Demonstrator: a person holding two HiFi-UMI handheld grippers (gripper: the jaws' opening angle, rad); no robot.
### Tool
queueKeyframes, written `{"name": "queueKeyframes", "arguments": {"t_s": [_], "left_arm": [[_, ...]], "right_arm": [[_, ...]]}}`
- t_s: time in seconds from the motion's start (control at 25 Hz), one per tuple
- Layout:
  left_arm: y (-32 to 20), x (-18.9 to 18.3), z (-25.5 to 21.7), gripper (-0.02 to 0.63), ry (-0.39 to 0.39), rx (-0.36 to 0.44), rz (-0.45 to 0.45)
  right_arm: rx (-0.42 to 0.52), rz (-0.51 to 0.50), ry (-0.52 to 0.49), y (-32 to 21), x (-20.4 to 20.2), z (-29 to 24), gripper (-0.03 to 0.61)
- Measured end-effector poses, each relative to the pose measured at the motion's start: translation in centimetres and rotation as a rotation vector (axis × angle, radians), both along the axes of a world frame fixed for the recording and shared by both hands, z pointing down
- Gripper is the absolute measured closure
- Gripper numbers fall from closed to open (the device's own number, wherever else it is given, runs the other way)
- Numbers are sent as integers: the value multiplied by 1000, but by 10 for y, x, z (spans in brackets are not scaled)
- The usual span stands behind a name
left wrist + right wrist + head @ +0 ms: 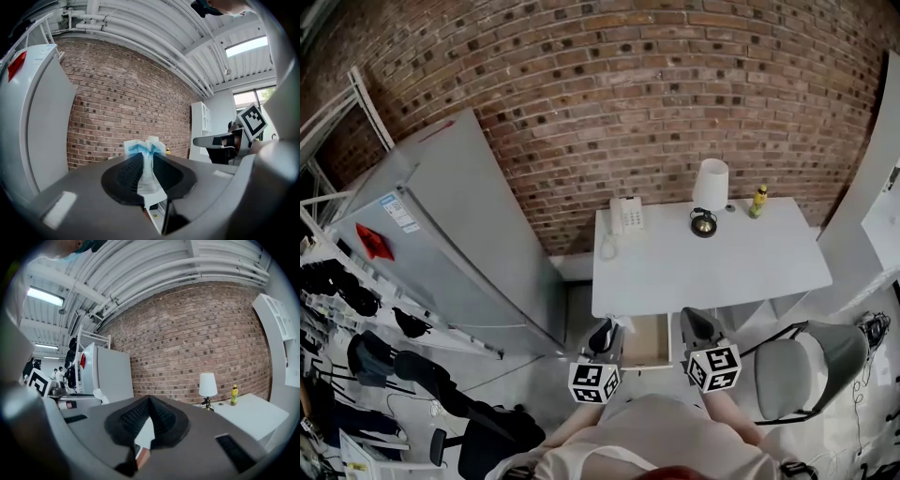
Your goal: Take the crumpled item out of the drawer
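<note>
Red-brown brick wall (675,84) across the back. Tall pale grey refrigerator (459,234) at left, with a red sticker on its side. White rectangular table (722,262) stands against the wall, to the right of the refrigerator. Grey swivel chair (792,370) sits off the table's right front corner. Light wooden drawer (647,342) is pulled out from under the table's front edge; the inside that shows is bare. Left gripper (602,336) sits at the drawer's left front corner and right gripper (698,326) just beside its right edge, each with its marker cube toward the person. On the table's far edge: white-shaded table lamp (710,185) on a dark round base near the middle, white corded telephone (627,215) to its left, small yellow bottle (759,200) to its right. In the left gripper view the jaws are clamped on the crumpled white-and-blue paper item (143,149); it is pinched between the black ribbed pads (126,173), its bunched top sticking out past the tips, so it is in the gripper rather than lying in the drawer. In the right gripper view the jaws meet at the tips with nothing between them.
</note>
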State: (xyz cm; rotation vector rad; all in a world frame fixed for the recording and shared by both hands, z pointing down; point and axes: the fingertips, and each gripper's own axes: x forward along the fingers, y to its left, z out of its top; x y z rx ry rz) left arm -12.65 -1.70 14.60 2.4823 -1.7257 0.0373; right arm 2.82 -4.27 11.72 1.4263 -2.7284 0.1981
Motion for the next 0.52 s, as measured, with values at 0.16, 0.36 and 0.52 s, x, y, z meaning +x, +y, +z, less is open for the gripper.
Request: {"name": "queueKeyframes", "arguments": {"t_s": [0.16,0.36,0.52], "left_arm": [[-3,-3,-2,540,-4,13,-4],[1,-10,3,538,-1,-1,-10],[3,-12,-1,538,2,-3,-5]], "right_arm": [[15,4,1,-3,1,-2,571],[3,7,8,0,-5,4,571],[1,3,15,2,-9,1,571]]}}
